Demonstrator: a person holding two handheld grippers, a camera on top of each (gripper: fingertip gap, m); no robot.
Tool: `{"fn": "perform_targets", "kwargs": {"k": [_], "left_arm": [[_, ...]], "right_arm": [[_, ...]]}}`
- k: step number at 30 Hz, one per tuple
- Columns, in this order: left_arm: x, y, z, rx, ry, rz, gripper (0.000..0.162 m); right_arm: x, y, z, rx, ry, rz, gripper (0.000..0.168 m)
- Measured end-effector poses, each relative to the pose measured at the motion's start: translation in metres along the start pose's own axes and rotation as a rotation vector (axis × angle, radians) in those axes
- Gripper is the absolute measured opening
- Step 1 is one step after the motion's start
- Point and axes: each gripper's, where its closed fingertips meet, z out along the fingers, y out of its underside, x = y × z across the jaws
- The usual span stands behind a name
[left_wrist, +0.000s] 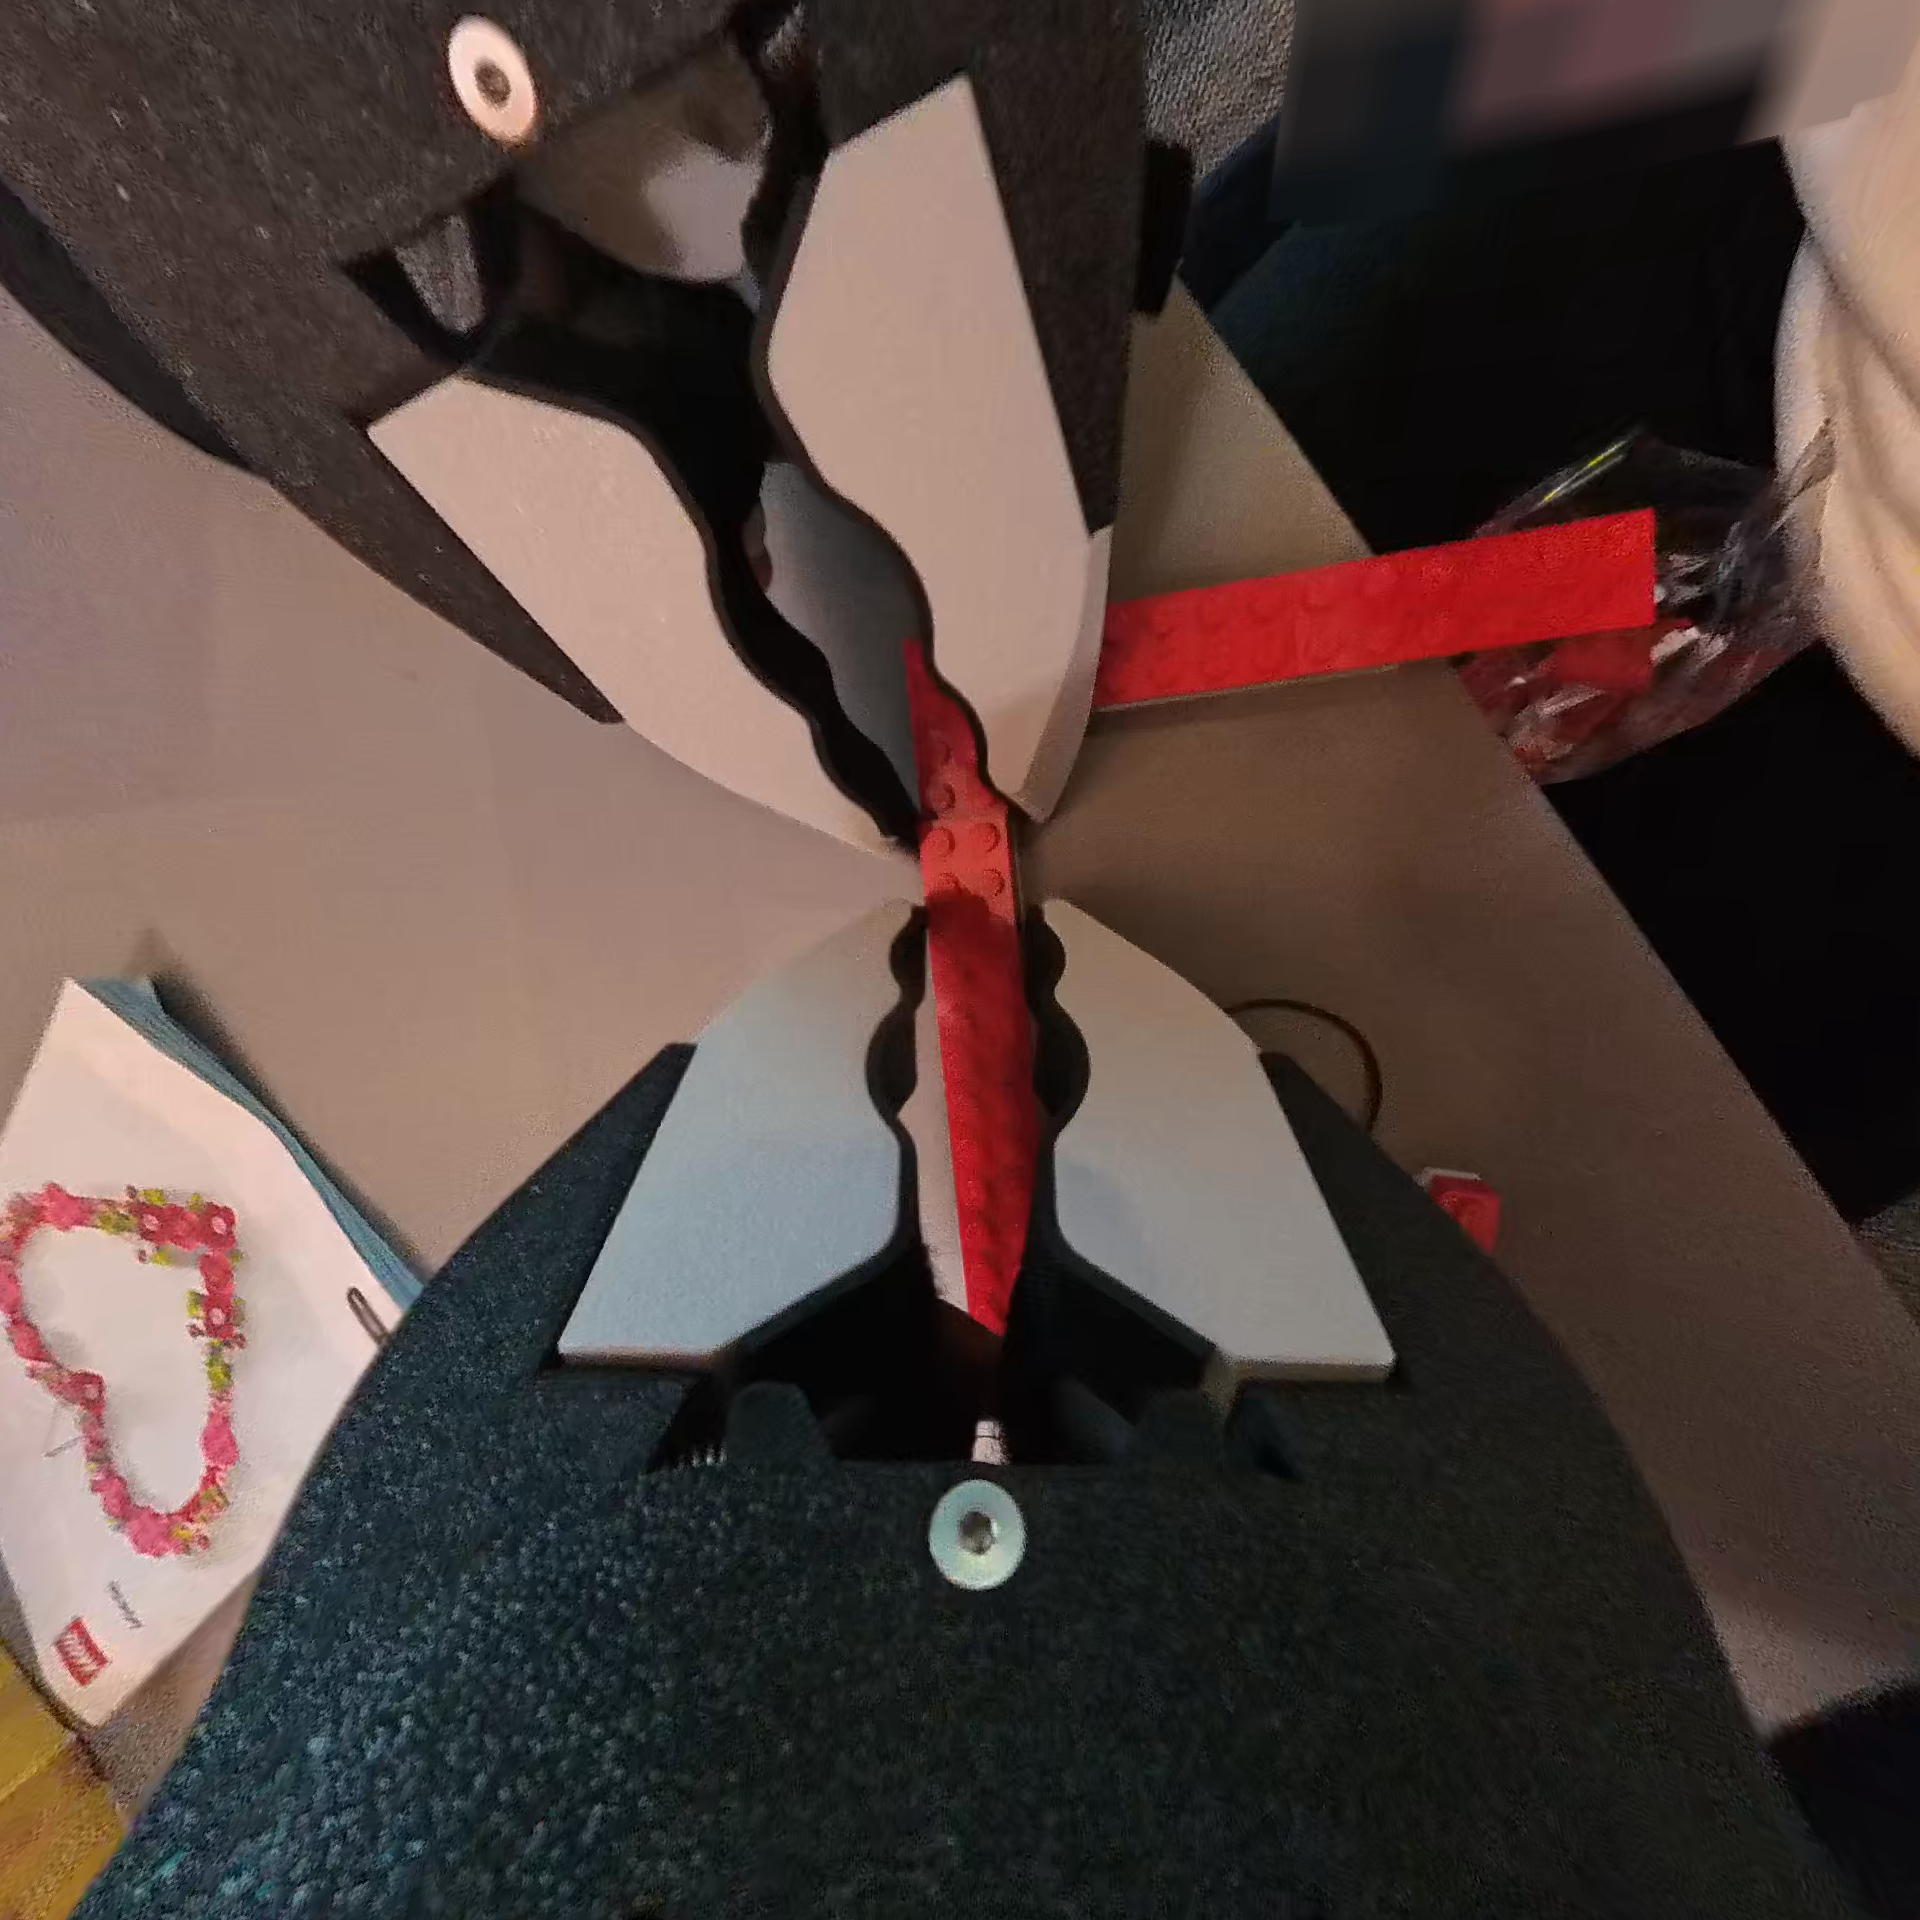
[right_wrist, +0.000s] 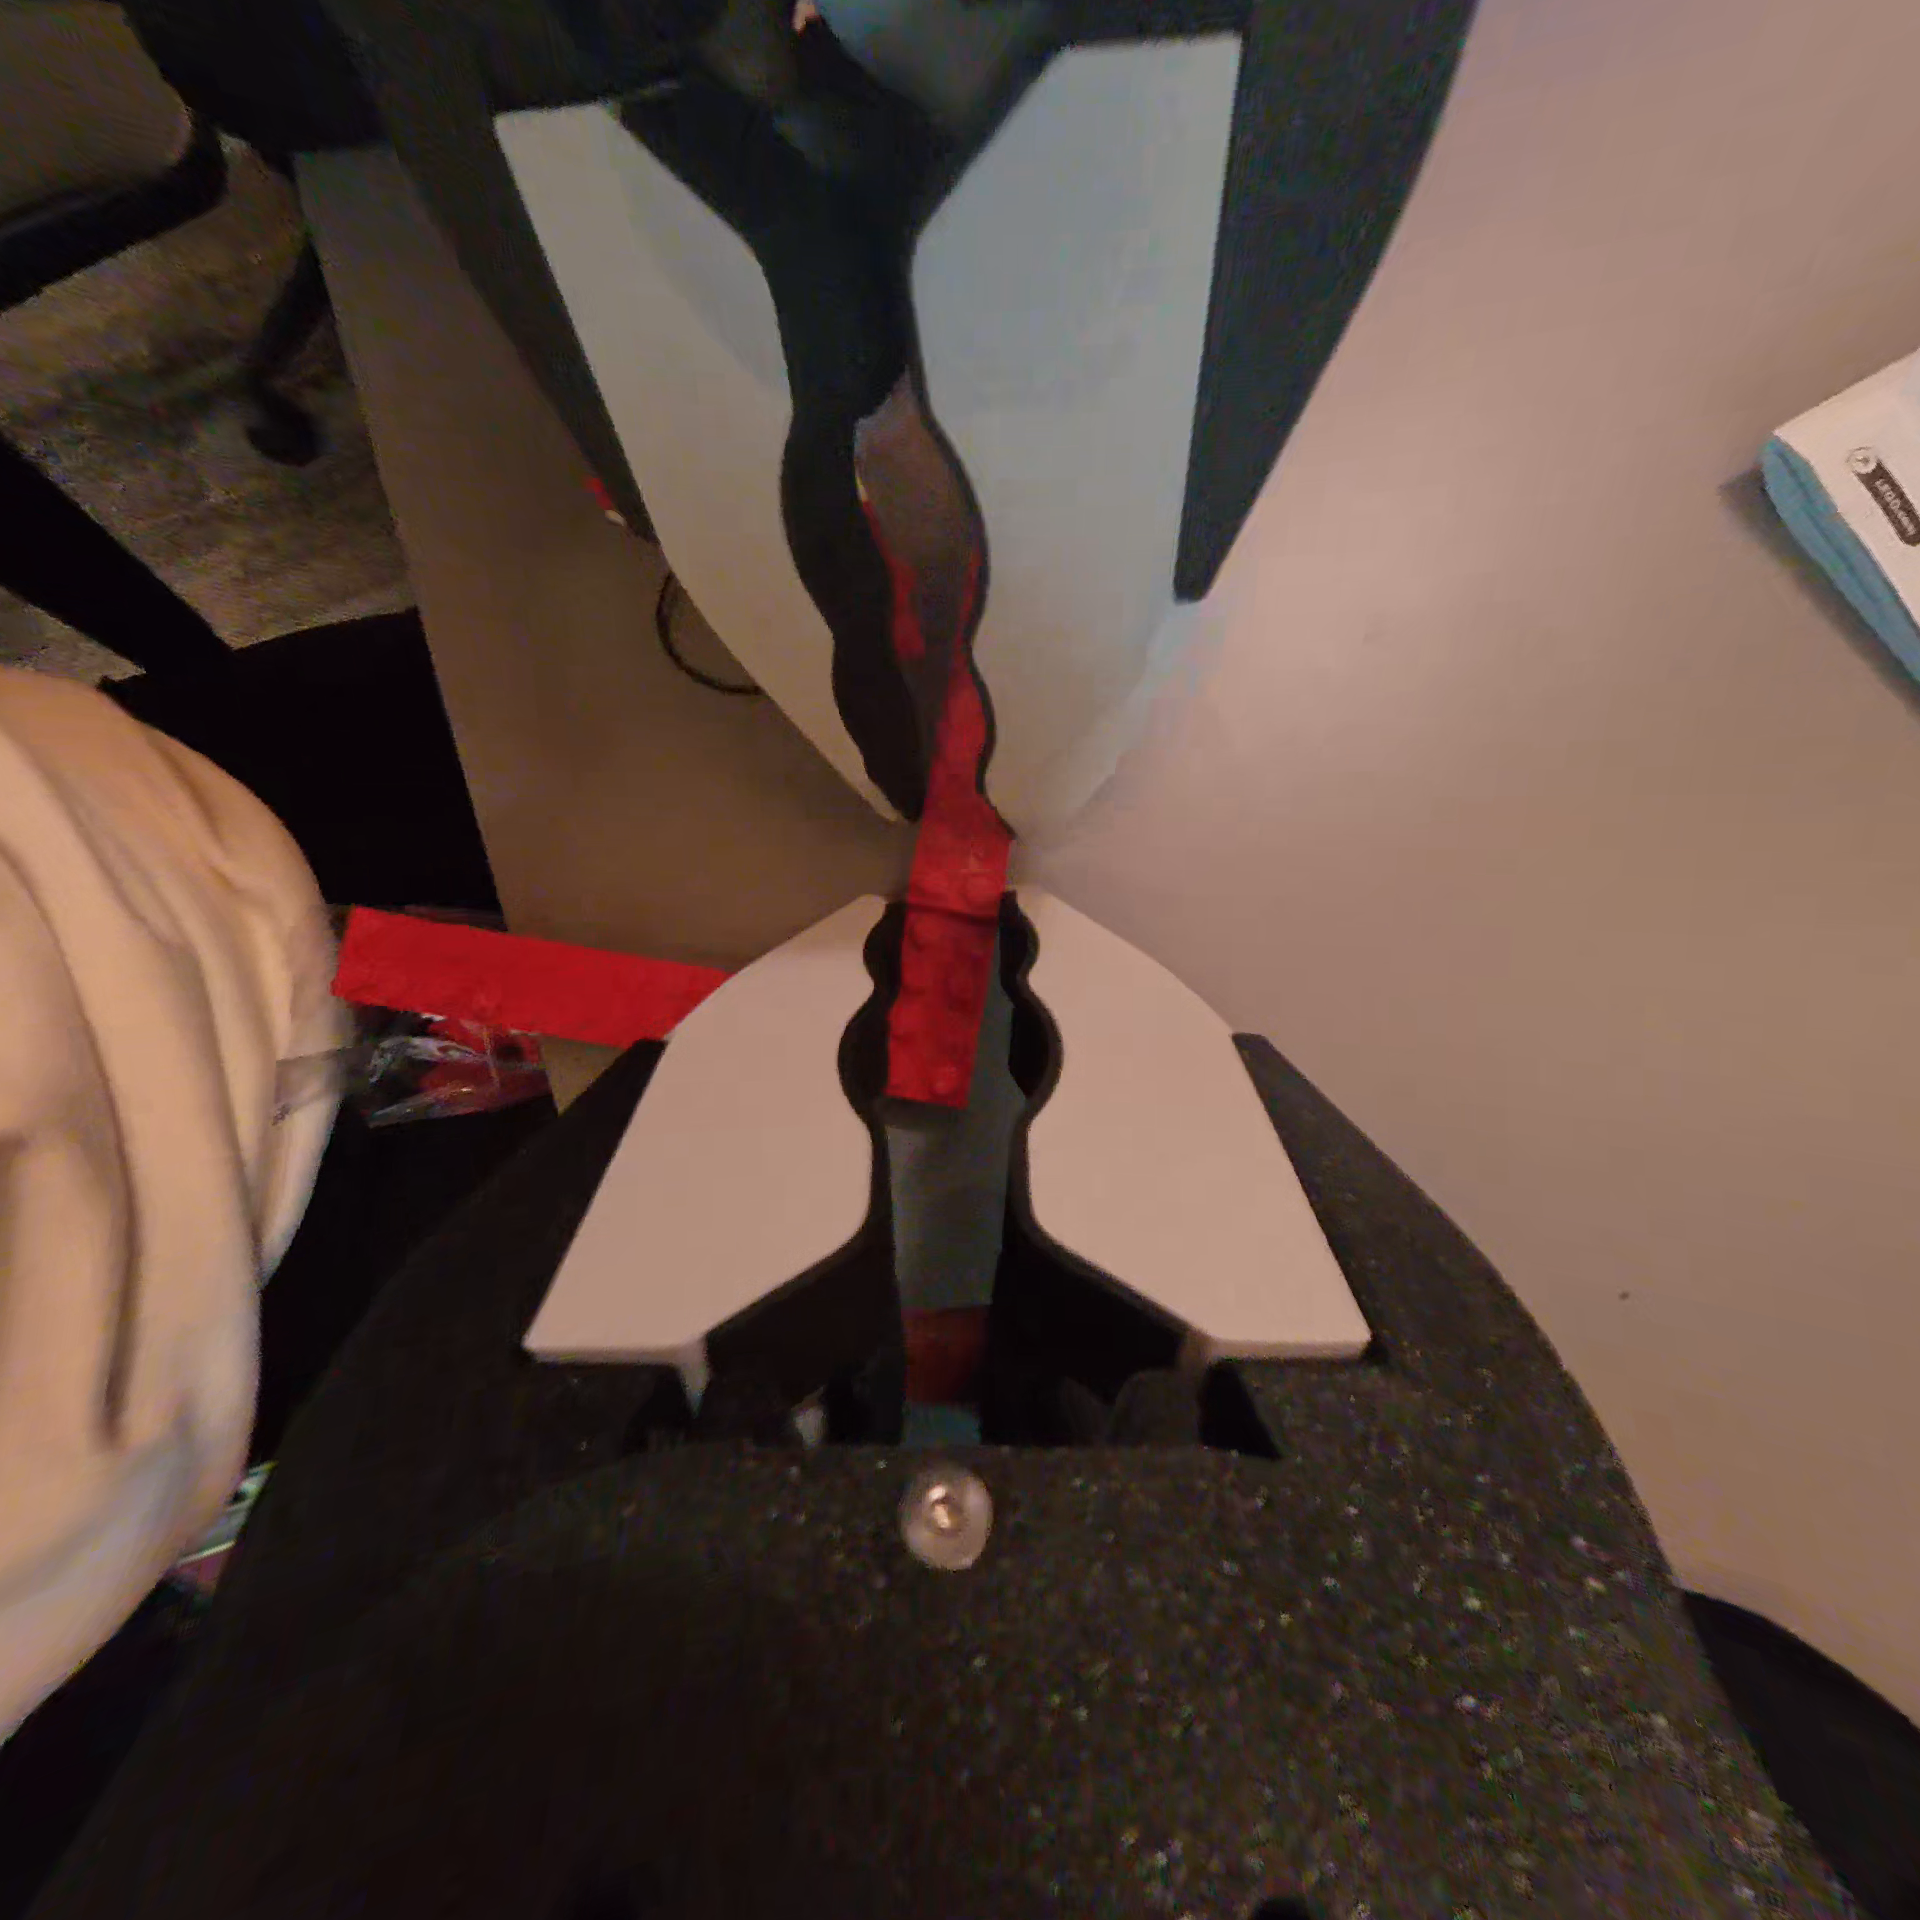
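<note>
Left wrist view: the left tool (left_wrist: 971, 914) pinches a long red studded plate (left_wrist: 982, 1122) edgewise over the pale desk (left_wrist: 416, 727); the right tool (left_wrist: 956, 800) meets it tip to tip, clamped on a red plate end. A second red plate (left_wrist: 1371, 618) overhangs the desk edge beside a clear bag of red pieces (left_wrist: 1662, 623). A booklet (left_wrist: 135, 1247) lies at left.

Right wrist view: the right tool (right_wrist: 940, 914) grips a shorter red plate (right_wrist: 935, 997), joined at the tips to the long plate.

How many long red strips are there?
3: one strip in the left gripper, another strip in the right gripper overlapping it, loose strip at the table edge. The bag may hide more.
</note>
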Motion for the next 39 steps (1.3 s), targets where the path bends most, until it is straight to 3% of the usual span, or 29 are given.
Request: {"fn": "perform_targets", "kwargs": {"k": [8, 15, 21, 27, 32, 39], "left_arm": [[0.001, 0.002, 0.002, 0.033, -0.027, -0.085, 0.017], [0.007, -0.002, -0.004, 0.387, -0.074, -0.31, 0.015], [0.007, 0.0, -0.007, 0.393, -0.085, -0.329, 0.014], [0.01, 0.001, -0.005, 0.376, -0.081, -0.346, 0.016], [0.01, 0.005, -0.006, 0.366, -0.101, -0.368, 0.016], [0.013, 0.0, -0.003, 0.342, -0.09, -0.365, 0.024]], "right_arm": [[0.0, 0.0, 0.0, -0.022, 0.008, -0.063, 0.018], [-0.005, -0.002, 0.003, 0.032, -0.074, -0.074, 0.018], [-0.004, -0.005, 0.004, 0.02, -0.055, -0.145, 0.018], [-0.005, -0.007, 0.003, 0.137, -0.047, -0.19, 0.017], [-0.003, -0.001, -0.009, 0.156, -0.033, -0.054, 0.023], [-0.003, -0.001, -0.004, 0.121, -0.012, -0.093, 0.016]]}}
